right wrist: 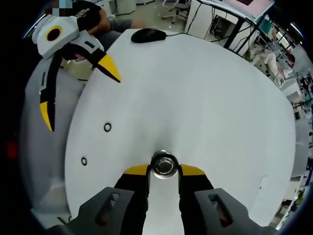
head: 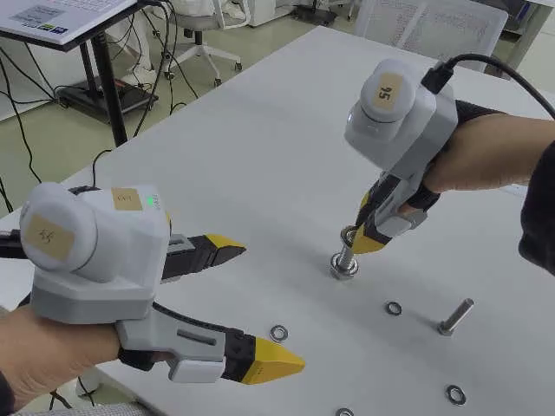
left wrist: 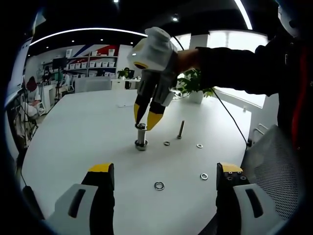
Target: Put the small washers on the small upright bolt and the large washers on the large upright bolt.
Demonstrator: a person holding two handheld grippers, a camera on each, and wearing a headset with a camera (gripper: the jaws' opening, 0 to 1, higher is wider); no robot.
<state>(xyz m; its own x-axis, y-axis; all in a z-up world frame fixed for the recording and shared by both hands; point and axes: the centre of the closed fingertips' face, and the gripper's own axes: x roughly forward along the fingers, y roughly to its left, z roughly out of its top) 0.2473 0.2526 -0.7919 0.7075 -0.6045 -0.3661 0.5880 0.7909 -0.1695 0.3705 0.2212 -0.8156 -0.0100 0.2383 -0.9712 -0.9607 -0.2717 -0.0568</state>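
Right gripper (left wrist: 145,122) is clamped on a washer (right wrist: 164,164) directly above the bolt (head: 344,262), aligned for threading; left gripper (head: 273,305) is held open, well aside.

A tan sticker (head: 389,93) on the right gripper (head: 358,241) says 56. The stickers (head: 48,236) on the left gripper (head: 274,308) are too smudged to read.

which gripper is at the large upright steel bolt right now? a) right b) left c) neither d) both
a: the right gripper has its yellow tips closed on a steel washer at the top of the large upright steel bolt, while the left gripper hangs open, apart from it.
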